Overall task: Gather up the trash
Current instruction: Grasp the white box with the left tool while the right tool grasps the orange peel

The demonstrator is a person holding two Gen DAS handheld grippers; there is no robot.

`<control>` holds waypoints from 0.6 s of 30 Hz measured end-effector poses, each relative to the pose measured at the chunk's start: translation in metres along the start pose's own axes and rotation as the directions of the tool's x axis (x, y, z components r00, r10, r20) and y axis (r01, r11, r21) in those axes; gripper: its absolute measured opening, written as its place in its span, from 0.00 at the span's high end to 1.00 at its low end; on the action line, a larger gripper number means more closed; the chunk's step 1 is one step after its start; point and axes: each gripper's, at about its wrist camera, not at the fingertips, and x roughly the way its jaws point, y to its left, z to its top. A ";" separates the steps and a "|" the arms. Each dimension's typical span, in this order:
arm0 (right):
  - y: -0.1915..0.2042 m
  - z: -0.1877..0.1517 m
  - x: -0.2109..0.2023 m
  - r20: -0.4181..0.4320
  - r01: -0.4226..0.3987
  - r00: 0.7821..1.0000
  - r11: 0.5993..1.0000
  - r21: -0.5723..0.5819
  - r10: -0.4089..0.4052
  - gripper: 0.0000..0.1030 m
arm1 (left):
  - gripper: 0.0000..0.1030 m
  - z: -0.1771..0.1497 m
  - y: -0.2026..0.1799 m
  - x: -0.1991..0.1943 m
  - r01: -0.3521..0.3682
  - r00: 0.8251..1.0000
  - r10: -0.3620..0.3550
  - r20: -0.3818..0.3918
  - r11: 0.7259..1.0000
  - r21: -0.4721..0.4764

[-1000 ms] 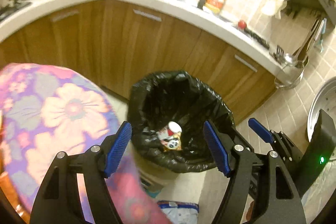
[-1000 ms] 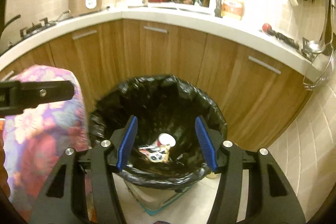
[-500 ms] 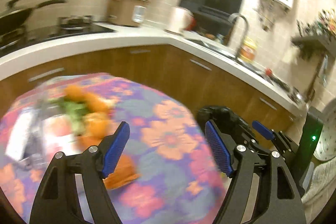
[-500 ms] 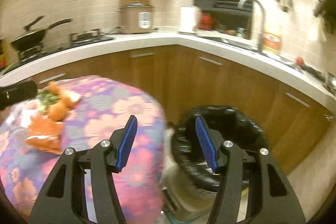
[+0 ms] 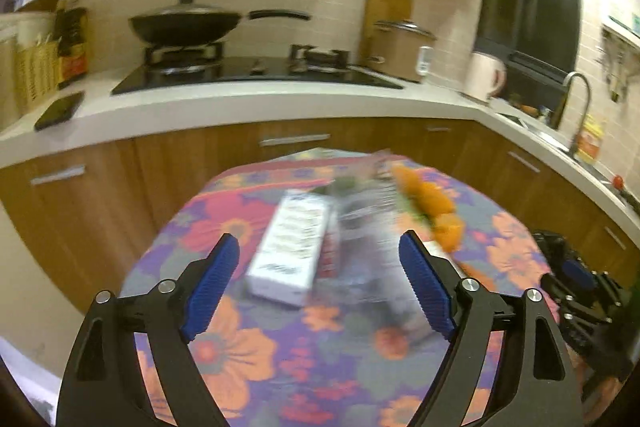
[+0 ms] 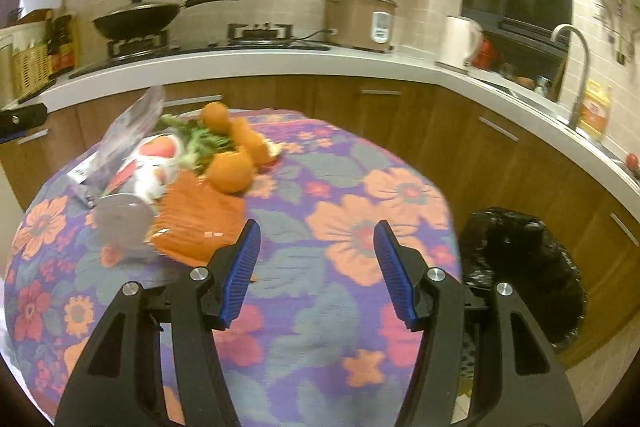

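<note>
A round table covered with a purple cloth printed with large orange and red flowers [image 6: 360,227] stands in front of a curved run of brown wooden cabinets under a white worktop [image 6: 248,61]. The left gripper [image 5: 320,281] hangs over the table with its blue ribbed pads spread wide; its jaws have just been opening, and nothing sits between them or touches them. Past its fingertips lies a white rectangular carton with printed text [image 5: 290,249], flat on the cloth, with a blurred crinkled clear wrapper [image 5: 370,205] just beside it and a cluster of round orange fruit with green leaves [image 5: 430,205] beyond that. The right gripper [image 6: 316,269] is also held above the cloth, its jaws parted about halfway and holding nothing. In its view the litter lies to the left of the fingers: a flat orange packet [image 6: 200,223], a clear plastic cup lying on its side with red and white print [image 6: 138,187], a clear plastic bag [image 6: 132,123] sticking up behind it, and the fruit and greens [image 6: 230,155] touching the packet's far edge. The round bin lined with a black plastic bag [image 6: 524,263] stands on the floor to the right of the table, near the cabinets. On the worktop a black lidded wok [image 5: 186,23] sits on the hob and a brown rice cooker [image 6: 360,21] stands farther right.
</note>
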 end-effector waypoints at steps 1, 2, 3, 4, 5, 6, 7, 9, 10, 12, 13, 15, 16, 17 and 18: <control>0.005 -0.001 0.001 0.001 -0.006 1.000 1.000 -0.012 0.006 0.46 | 0.18 -0.002 0.008 0.007 0.001 1.000 -0.001 -0.020 1.000 -0.009; 0.012 -0.002 0.001 0.003 -0.014 1.000 0.999 -0.032 0.014 0.46 | 0.18 -0.003 0.015 0.016 0.005 0.999 -0.005 -0.043 1.000 -0.016; 0.016 -0.002 0.002 0.003 -0.018 1.000 0.999 -0.046 0.018 0.46 | 0.18 -0.005 0.018 0.025 0.007 0.998 -0.009 -0.068 1.000 -0.019; 0.019 -0.002 0.003 0.004 -0.021 1.000 0.998 -0.053 0.021 0.45 | 0.18 -0.006 0.021 0.035 0.011 0.995 -0.013 -0.099 1.000 -0.018; 0.022 -0.003 0.003 0.005 -0.025 1.000 0.998 -0.062 0.026 0.44 | 0.18 -0.007 0.023 0.043 0.018 0.993 -0.020 -0.116 1.000 -0.017; 0.024 -0.004 0.003 0.005 -0.027 1.000 0.997 -0.069 0.027 0.44 | 0.18 -0.007 0.023 0.052 0.040 0.990 -0.041 -0.136 0.999 -0.015; 0.026 -0.005 0.003 0.005 -0.029 1.000 0.997 -0.077 0.029 0.44 | 0.18 -0.009 0.025 0.057 0.051 0.987 -0.052 -0.150 0.999 -0.016; 0.028 -0.005 0.003 0.005 -0.032 0.999 0.996 -0.088 0.032 0.44 | 0.18 -0.010 0.026 0.072 0.032 0.984 -0.034 -0.178 0.999 -0.016; 0.030 -0.005 0.003 0.004 -0.035 0.999 0.995 -0.097 0.035 0.44 | 0.19 -0.009 0.026 0.080 0.009 0.981 -0.012 -0.192 1.000 -0.015; 0.033 -0.005 0.005 -0.005 -0.045 0.999 0.992 -0.117 0.045 0.44 | 0.21 -0.009 0.026 0.090 -0.009 0.978 0.005 -0.209 1.000 -0.014; 0.036 -0.006 0.005 -0.009 -0.054 0.999 0.990 -0.134 0.053 0.44 | 0.21 -0.010 0.026 0.094 -0.008 0.977 0.005 -0.213 1.000 -0.013; 0.042 -0.008 0.004 -0.007 -0.061 0.998 0.984 -0.167 0.060 0.44 | 0.21 -0.012 0.025 0.098 -0.005 0.976 0.004 -0.219 1.000 -0.007; 0.045 -0.008 0.003 -0.006 -0.067 0.998 0.981 -0.185 0.067 0.42 | 0.21 -0.014 0.024 0.100 -0.006 0.975 0.005 -0.224 1.000 -0.002; 0.050 -0.010 0.003 -0.006 -0.073 0.997 0.975 -0.210 0.073 0.41 | 0.21 -0.016 0.024 0.101 -0.008 0.974 0.008 -0.226 1.000 0.001; 0.054 -0.010 0.002 -0.006 -0.073 0.997 0.970 -0.231 0.074 0.38 | 0.24 -0.018 0.025 0.103 -0.009 0.973 0.009 -0.229 1.000 0.002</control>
